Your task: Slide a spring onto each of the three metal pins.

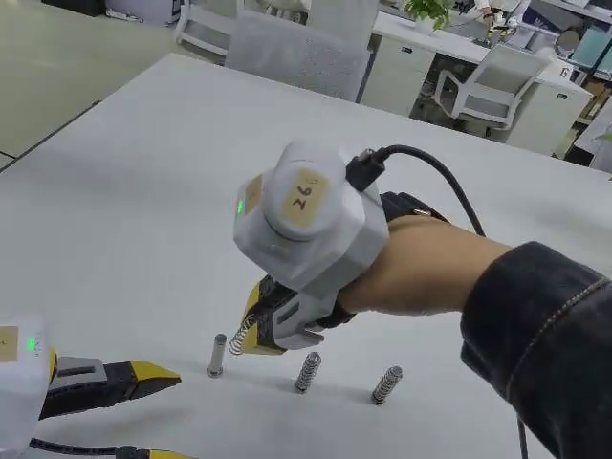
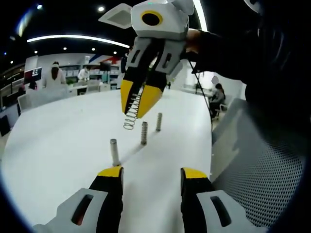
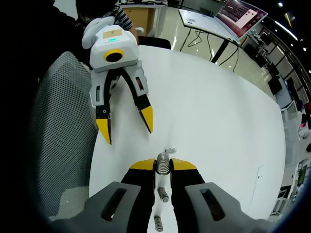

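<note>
Right gripper (image 1: 251, 338) pinches spring (image 1: 238, 335) above bare left pin (image 1: 217, 355); left gripper (image 3: 126, 132) open. Tilted spring could snag, slip.

White table (image 1: 143, 172), office chairs (image 1: 505, 76) behind

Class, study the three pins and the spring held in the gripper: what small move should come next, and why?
Probably ease the right gripper across and down so its spring slips over the bare pin. The spring's open end hangs close beside that pin's top, not yet on it, while the middle pin and the end pin already carry springs.
</note>
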A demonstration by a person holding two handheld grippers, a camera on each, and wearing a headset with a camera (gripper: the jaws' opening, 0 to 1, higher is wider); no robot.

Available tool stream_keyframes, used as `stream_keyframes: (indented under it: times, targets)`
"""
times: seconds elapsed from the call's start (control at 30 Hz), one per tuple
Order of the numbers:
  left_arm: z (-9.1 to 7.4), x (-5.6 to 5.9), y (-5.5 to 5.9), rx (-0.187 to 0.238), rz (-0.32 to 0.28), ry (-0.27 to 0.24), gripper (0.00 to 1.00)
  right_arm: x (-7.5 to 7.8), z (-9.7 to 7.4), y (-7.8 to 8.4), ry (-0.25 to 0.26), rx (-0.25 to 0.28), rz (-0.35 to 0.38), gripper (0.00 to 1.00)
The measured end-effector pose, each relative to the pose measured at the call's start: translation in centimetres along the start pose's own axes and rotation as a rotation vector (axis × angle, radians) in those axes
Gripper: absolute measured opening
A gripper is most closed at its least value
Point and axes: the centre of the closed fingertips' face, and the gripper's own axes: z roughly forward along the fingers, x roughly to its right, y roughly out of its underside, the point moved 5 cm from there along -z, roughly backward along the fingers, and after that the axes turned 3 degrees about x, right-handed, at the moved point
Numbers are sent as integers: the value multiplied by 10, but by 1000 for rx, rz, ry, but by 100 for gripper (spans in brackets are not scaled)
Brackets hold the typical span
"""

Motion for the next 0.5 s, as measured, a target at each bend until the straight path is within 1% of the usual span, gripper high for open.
stream_keyframes:
  times: [0.1, 0.33, 0.5]
  targets:
    - [-1, 0, 0, 1, -1, -3, 41, 3, 4, -1, -5, -9, -8, 8]
    - [-1, -1, 1, 0, -2, -3, 41, 12, 11, -4, 2, -11, -14, 8]
    - [-1, -1, 0, 0, 0, -2, 41, 14, 17, -1, -4, -20, -11, 8]
